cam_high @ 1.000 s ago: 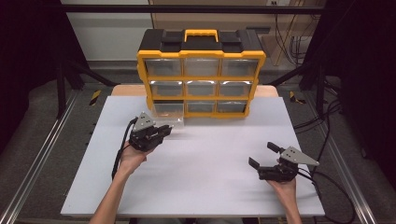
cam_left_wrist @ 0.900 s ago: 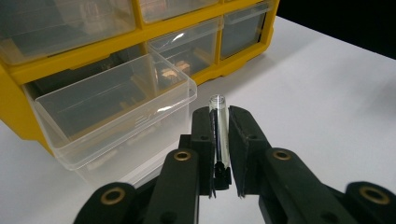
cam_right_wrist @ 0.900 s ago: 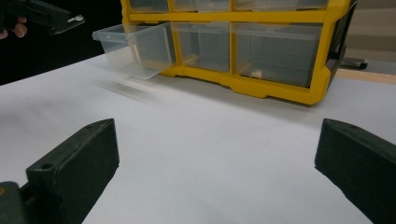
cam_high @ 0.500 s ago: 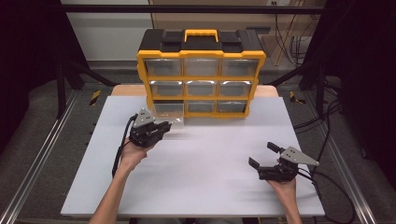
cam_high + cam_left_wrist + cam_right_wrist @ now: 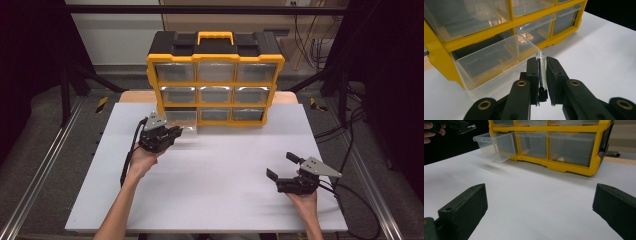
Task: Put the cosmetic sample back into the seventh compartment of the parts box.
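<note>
The left tongs [image 5: 541, 72] are clenched on a small clear vial [image 5: 541, 67], gripping it along its length so that its open mouth pokes out past the jaw tips; held that way, it can be carried mouth-first to the drawer [image 5: 496, 65] and let go inside. That drawer, the bottom-left one of the yellow-and-black organiser [image 5: 215, 80], is pulled out over the white surface [image 5: 215, 180], which leaves its top open from above; the other drawers sit pushed in. In the high view the left tongs [image 5: 172, 134] sit just beside the drawer [image 5: 181, 120], so the vial is at the drawer's front corner, above the surface and not yet inside it; the next step is likely a short reach over the drawer's wall and a release.

The right tongs [image 5: 283, 166] are released, their jaws wide apart with nothing between them; they rest low over the surface near the front right, well apart from the organiser, probably parked there to keep out of the way while the left hand [image 5: 142, 161] works.
</note>
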### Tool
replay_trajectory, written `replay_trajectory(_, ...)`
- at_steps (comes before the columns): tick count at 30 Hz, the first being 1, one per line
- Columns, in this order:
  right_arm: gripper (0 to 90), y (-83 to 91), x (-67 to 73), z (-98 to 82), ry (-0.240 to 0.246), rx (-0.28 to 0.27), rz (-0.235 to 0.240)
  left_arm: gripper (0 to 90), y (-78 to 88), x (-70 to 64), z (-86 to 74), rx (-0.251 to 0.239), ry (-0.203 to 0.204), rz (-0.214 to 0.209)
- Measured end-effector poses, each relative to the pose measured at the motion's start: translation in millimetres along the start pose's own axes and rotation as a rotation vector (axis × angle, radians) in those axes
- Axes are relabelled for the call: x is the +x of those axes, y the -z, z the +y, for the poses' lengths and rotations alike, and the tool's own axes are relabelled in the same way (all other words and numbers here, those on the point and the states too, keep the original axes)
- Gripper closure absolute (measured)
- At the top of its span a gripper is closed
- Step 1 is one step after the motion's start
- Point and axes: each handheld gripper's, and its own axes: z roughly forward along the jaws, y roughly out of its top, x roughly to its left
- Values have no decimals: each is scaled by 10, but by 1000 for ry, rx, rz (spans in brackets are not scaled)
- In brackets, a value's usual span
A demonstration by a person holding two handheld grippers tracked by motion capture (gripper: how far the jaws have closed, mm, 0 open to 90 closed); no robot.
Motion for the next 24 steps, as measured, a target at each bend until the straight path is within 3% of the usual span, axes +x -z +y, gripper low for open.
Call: replay_trajectory(24, 5, 1, -2, 0, 1, 1, -1, 802, -103, 141, 138, 8, 10, 31)
